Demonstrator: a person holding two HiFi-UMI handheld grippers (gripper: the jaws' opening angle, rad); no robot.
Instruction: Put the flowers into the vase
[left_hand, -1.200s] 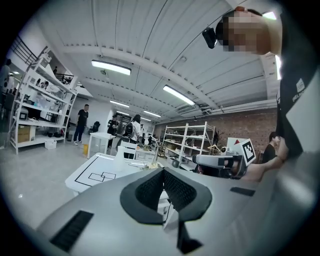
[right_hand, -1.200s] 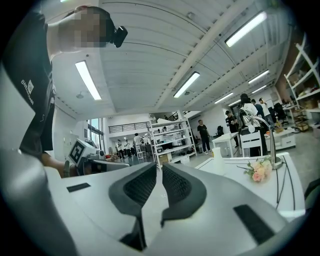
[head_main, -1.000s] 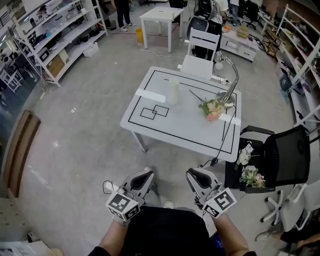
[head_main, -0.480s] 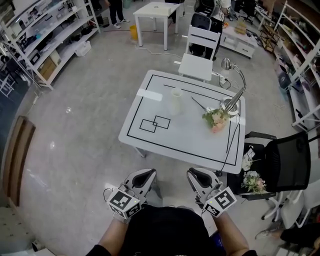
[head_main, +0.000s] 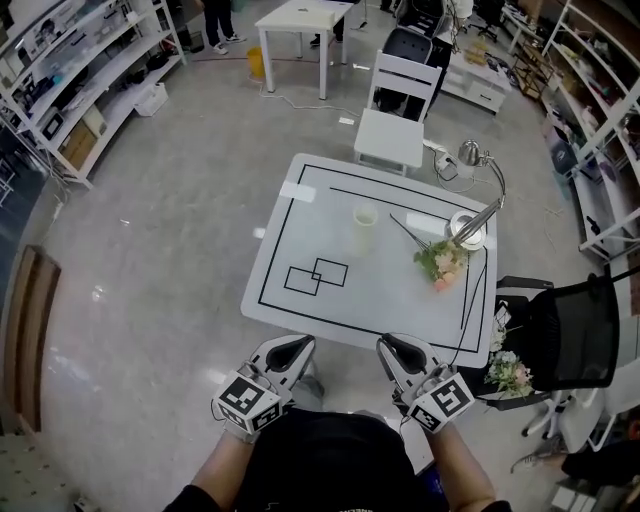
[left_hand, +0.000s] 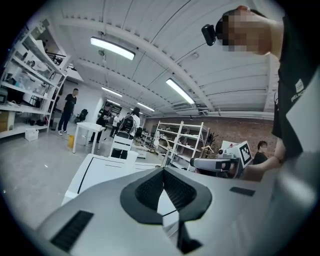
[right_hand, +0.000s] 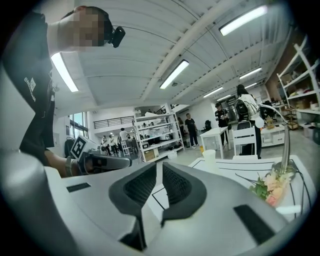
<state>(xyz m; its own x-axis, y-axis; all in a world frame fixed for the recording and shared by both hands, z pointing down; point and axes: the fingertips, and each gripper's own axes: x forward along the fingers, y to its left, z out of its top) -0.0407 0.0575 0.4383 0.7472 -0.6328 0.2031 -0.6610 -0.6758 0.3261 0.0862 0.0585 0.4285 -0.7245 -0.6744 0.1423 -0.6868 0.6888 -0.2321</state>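
Head view puts both grippers nearest, held low just short of the counter's near edge. The left gripper and right gripper each have their jaws pressed together with nothing between them. Farther off, on the white square counter with black outlines, the pale cylindrical vase stands upright near the middle. The bunch of pink and cream flowers lies apart to its right, beside the silver desk lamp.
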